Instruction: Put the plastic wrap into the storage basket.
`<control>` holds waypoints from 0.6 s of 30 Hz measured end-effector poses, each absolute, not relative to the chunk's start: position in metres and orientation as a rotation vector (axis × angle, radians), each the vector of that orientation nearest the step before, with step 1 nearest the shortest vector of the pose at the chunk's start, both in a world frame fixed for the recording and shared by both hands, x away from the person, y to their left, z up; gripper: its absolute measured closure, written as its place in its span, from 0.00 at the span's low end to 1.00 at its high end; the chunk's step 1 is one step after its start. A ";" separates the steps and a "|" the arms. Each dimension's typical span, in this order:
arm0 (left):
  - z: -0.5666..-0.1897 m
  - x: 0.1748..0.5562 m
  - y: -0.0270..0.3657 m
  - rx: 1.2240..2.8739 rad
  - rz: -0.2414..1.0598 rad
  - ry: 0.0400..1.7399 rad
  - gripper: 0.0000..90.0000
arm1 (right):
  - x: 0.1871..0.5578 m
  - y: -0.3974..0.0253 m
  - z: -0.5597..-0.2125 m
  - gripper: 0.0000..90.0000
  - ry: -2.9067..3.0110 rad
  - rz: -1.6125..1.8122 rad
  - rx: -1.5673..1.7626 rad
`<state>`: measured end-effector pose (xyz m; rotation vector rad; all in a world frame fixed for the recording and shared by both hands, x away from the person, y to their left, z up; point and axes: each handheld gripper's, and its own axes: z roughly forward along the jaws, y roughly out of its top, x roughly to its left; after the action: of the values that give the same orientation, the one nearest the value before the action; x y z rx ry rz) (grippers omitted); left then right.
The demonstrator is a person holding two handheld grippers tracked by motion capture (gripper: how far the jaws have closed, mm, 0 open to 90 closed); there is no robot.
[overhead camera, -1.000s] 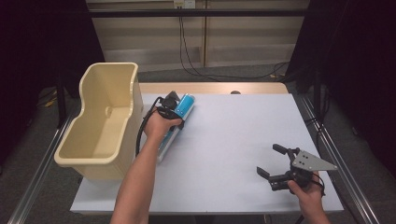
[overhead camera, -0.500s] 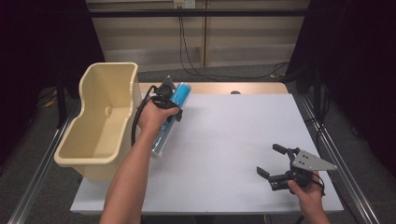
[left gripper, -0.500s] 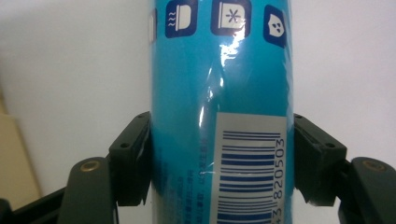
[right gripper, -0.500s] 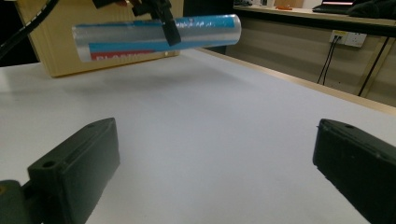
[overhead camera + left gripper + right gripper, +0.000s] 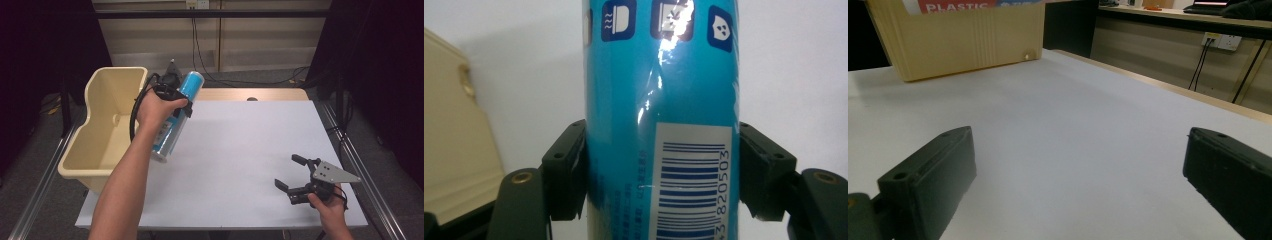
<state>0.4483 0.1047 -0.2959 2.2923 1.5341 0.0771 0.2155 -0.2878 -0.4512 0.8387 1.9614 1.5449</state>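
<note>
Tongs on our left (image 5: 172, 95) were clamped around a tall blue can (image 5: 177, 115), one black jaw pressed to each side of its body. In the left gripper view the can (image 5: 664, 115) rose straight up between the jaws with its barcode facing the camera, so we judged that the grip sat near the middle of its length, probably to keep it from swinging. From the high view we saw the can tilted, its upper end leaning away from us and its lower end hanging clear above the white table (image 5: 240, 150). Just to the left of those tongs stood a cream plastic bin (image 5: 107, 125), open at the top, at the table's left edge. We took the lifted, slanted hold as a way to carry the can over the bin's near wall, though we could not tell yet whether it was headed inside. The bin's wall (image 5: 454, 140) also showed just left of the clamped jaws in the left gripper view.

Farther right, well apart from the can, our right tongs (image 5: 295, 175) rested low near the table's front right corner, their jaws spread wide with nothing between them. In the right gripper view the two jaws framed bare table (image 5: 1073, 150), with the bin (image 5: 958, 40) far ahead of them. We judged this hand to be parked out of the way, leaving the carry to the left one.
</note>
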 end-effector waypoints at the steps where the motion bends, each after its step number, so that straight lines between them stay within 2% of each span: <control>1: -0.296 0.448 0.105 2.292 0.077 1.534 0.36 | 0.215 -0.288 -0.451 0.00 1.961 1.545 0.839; 9: -0.264 0.438 0.121 2.244 0.057 1.571 0.36 | 0.215 -0.287 -0.451 0.00 1.956 1.546 0.846; 18: -0.248 0.431 0.139 2.217 0.050 1.631 0.36 | 0.215 -0.287 -0.451 0.00 1.959 1.544 0.847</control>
<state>0.4308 0.1394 -0.2478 2.2173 1.6312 0.0496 0.2153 -0.2874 -0.4511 0.8470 1.9590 1.5445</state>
